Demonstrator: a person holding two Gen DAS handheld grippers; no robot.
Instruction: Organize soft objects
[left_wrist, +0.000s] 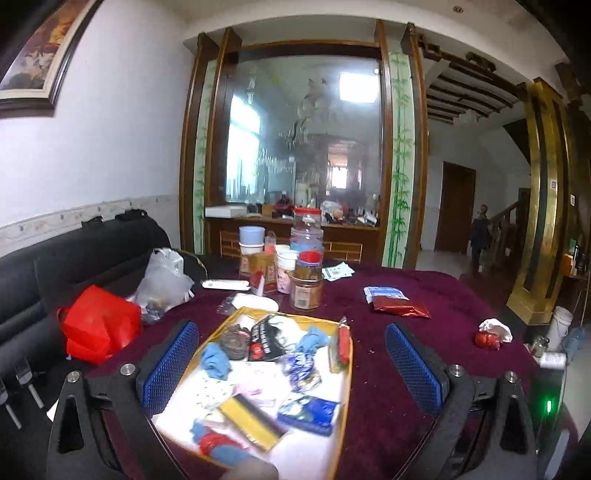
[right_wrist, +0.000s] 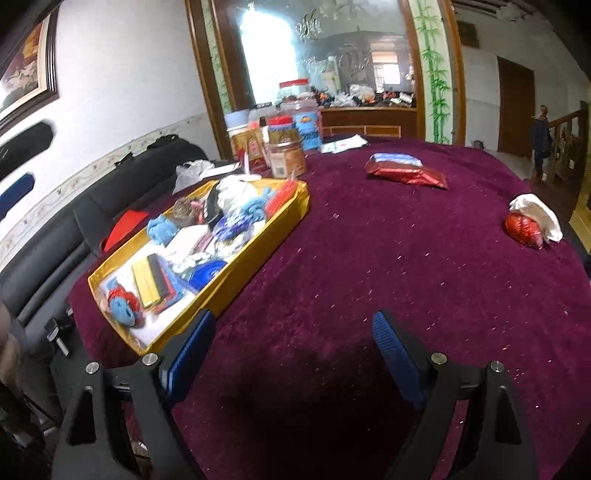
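Both tongs gape wide and carry nothing — the left gripper (left_wrist: 291, 365) hangs over the yellow tray (left_wrist: 341, 413) of soft bits, the right gripper (right_wrist: 295, 354) over bare maroon cloth (right_wrist: 369, 258). A red foil packet (right_wrist: 406, 175) and what looks like a white rag (right_wrist: 535, 214) lie well apart, near the table's far side — a careless reach might nudge them off.

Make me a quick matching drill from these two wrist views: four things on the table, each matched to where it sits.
Things:
1. red foil packet
2. yellow tray
3. white cloth with red ball
4. clear jar with red lid

Places:
A. among the containers at the far side of the table
B. near the table's right edge
C. left part of the table, beside the black sofa
D. mid-table, touching a blue-and-white packet

Pairs: 1-D, 2-C, 3-B, 4-A
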